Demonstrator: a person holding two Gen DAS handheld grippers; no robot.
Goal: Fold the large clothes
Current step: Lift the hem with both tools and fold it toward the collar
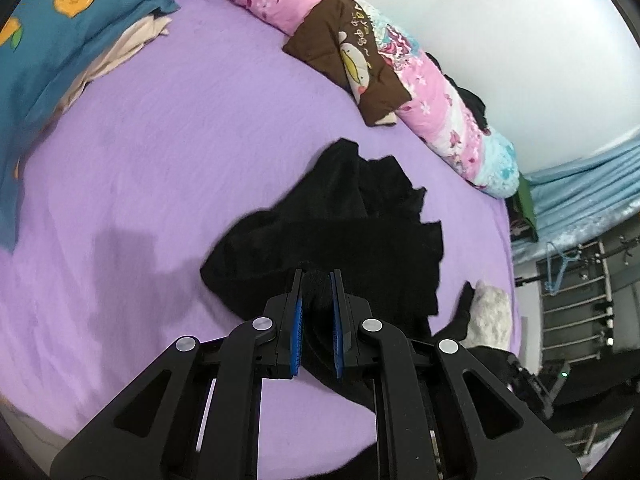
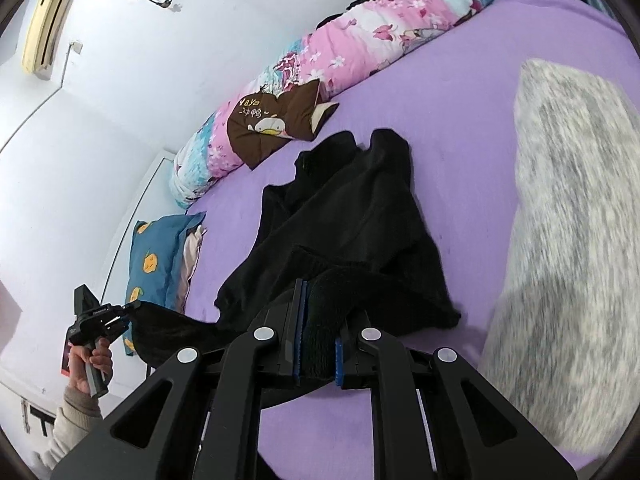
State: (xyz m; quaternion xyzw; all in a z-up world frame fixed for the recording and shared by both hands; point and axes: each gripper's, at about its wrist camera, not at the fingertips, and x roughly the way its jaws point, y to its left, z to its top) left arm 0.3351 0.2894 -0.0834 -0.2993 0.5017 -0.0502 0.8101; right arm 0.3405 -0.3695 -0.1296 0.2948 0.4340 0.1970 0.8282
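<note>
Black garment [image 1: 340, 232]: a large, dark, fleecy piece lying crumpled on the purple bed sheet [image 1: 168, 152], its long axis running from my two grippers away toward the rolled floral quilt [image 1: 436, 92] along the wall. The far end is bunched in loose folds; the near edge is lifted off the bed and stretched between my two grips. Which end is collar or hem I cannot tell.

Left gripper [image 1: 316, 280]: I see its jaws nearly closed, blue pads pinching a thick fold of the near edge. In the right wrist view the same gripper [image 2: 134, 306] appears at lower left, held by a hand [image 2: 90, 364] in a light sleeve, with dark cloth trailing from its tip.

Right gripper [image 2: 320, 300]: jaws nearly closed on a bunched roll of the same edge.

Surroundings: a brown cushion [image 1: 352, 60] with a cartoon duck leans on the quilt; a blue pillow [image 1: 60, 36] with orange fruit prints lies at the head of the bed; a grey fluffy textile [image 2: 568, 240] lies beside the garment, right of it in the right wrist view.
</note>
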